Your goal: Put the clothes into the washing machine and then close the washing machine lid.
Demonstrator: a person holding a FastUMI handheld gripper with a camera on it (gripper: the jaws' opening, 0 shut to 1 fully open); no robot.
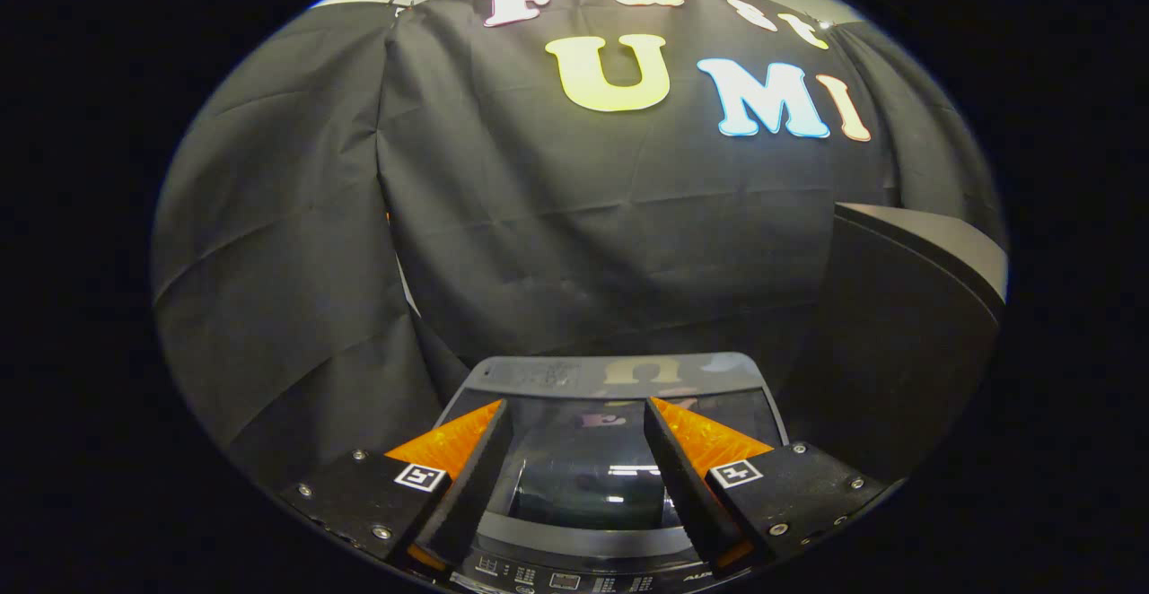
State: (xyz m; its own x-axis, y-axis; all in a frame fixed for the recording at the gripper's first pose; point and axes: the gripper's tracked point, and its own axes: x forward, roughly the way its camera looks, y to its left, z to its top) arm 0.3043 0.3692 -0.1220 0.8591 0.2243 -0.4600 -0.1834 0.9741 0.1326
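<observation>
Hovering above the washing machine [592,450], the tongs [576,414] are held spread apart with nothing between the fingers. The machine's glossy lid [588,477] is seen closed just beneath and between them, its control panel [574,580] at the near edge. A dark box-like object [898,343] stands to the right.

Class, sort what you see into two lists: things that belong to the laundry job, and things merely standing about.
Job:
washing machine
glass lid, lying closed
gripper, open above the lid

Standing about:
black cloth wall
dark panel, right of the machine
</observation>
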